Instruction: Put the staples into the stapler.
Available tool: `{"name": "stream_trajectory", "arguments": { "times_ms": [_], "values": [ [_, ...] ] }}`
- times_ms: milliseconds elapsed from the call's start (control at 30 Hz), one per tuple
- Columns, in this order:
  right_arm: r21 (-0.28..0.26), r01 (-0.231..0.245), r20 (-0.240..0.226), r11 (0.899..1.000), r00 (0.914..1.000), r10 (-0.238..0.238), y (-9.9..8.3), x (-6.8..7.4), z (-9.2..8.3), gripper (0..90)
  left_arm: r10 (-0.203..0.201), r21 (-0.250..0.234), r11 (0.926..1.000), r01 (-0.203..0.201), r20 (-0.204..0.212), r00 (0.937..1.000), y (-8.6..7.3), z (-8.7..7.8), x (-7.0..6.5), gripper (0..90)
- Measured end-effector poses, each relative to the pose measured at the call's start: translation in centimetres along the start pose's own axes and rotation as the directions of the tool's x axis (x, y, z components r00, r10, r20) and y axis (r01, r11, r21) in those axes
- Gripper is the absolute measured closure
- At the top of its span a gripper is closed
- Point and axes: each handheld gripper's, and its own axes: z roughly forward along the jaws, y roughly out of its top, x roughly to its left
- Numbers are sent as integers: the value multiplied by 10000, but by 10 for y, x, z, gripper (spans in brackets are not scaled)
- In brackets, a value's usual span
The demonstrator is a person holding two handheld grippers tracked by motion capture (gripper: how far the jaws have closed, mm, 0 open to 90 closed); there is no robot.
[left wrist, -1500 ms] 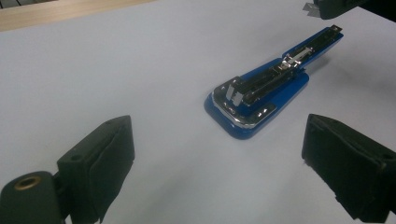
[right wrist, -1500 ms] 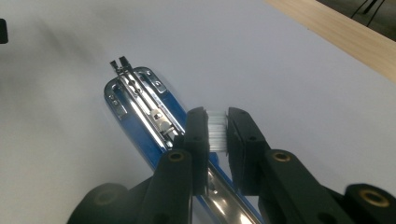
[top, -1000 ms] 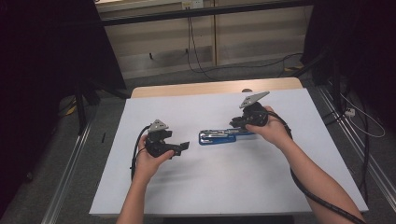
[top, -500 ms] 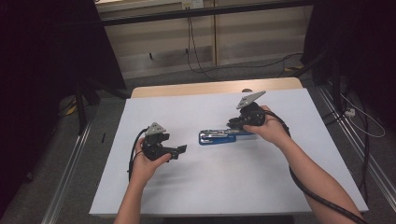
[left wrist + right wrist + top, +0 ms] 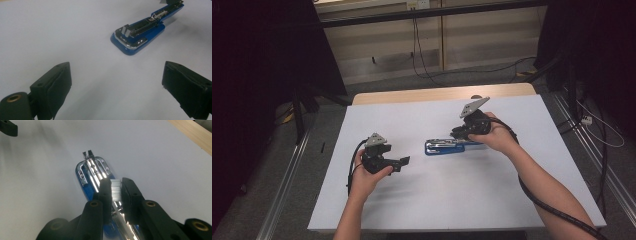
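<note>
Staples (image 5: 116,189) sit pinched between the jaws of your right gripper (image 5: 116,192), a short silvery strip held just above the open blue stapler (image 5: 446,146); the stapler lies flat near the middle of the counter (image 5: 432,200), on its white sheet, its metal track facing up; your right gripper (image 5: 462,134) hangs over the stapler's right end; your left gripper (image 5: 401,162) rests well apart to the left, jaws spread wide with nothing between them, pointing toward the stapler (image 5: 138,37); your left hand (image 5: 367,175) wraps its body.
</note>
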Motion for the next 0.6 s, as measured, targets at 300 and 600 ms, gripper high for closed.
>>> {"name": "stream_trajectory", "arguments": {
  "times_ms": [300,600],
  "values": [
    [119,156,-233,9998,9996,-153,2,1,5,794,-30,-26,10000,30,-53,10000,-1,-3,2,89],
    [166,274,-428,9995,9987,-267,5,2,10,794,-101,-78,9999,100,-104,9999,-3,-5,2,89]
  ]
}}
